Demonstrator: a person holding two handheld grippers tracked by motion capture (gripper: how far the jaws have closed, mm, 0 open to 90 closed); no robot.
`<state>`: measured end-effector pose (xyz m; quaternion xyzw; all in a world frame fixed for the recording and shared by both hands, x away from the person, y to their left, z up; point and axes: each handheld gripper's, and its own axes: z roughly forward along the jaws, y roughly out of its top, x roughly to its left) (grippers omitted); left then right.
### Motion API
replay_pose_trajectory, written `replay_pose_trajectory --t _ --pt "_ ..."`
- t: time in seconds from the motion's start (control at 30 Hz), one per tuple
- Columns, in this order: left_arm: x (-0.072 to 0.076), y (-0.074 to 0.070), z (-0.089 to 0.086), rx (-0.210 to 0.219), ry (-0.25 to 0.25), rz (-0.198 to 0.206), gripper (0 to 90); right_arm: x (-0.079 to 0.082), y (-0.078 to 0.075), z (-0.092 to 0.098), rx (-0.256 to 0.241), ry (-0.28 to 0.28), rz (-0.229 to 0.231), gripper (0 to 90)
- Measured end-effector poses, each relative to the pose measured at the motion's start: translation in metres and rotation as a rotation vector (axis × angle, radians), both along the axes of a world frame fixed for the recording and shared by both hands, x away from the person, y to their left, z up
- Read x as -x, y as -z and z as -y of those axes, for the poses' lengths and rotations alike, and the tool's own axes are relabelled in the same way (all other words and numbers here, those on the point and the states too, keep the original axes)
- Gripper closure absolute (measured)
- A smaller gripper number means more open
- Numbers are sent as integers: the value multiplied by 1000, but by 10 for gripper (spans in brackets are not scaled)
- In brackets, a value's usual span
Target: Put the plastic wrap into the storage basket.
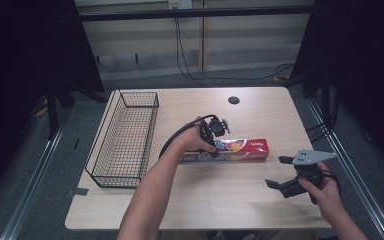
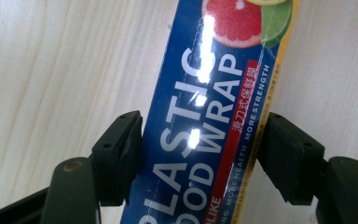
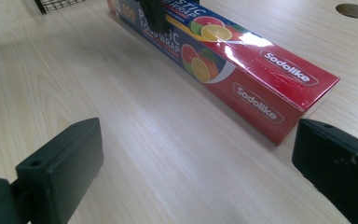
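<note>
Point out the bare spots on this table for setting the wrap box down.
Free: the near strip of the table between the plastic wrap box and the near edge, and the far stretch beyond the box, near the round hole. Crowded: the left side, taken by the wire basket; the left gripper straddles the box.

"PLASTIC FOOD WRAP", "MORE STRENGTH" and twice "Sodolike" on the wrap box [image 2: 214,116].

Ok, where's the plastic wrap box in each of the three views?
High view: plastic wrap box lies mid-table, right of the wire basket.
Left gripper view: box runs up between the black jaws.
Right gripper view: box crosses the top, red end nearest.
Shared landmark: its citrus picture.
</note>
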<state>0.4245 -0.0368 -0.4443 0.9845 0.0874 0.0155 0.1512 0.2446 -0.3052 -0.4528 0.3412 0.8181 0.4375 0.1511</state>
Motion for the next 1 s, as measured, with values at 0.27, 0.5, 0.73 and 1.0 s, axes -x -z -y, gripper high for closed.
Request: replay_pose_trajectory --t 0.27,0.5,0.73,1.0 --pt "2 3 4 -10 8 20 334 0 0 0 -4 5 -2 16" --pt "4 -2 9 -40 -59 -65 388 0 0 2 -6 -3 -2 16" --pt "8 -5 13 -49 -139 -119 421 0 -1 3 -12 5 1 16" --pt "8 -17 3 -43 -234 -132 429 0 -1 5 -26 13 4 16"
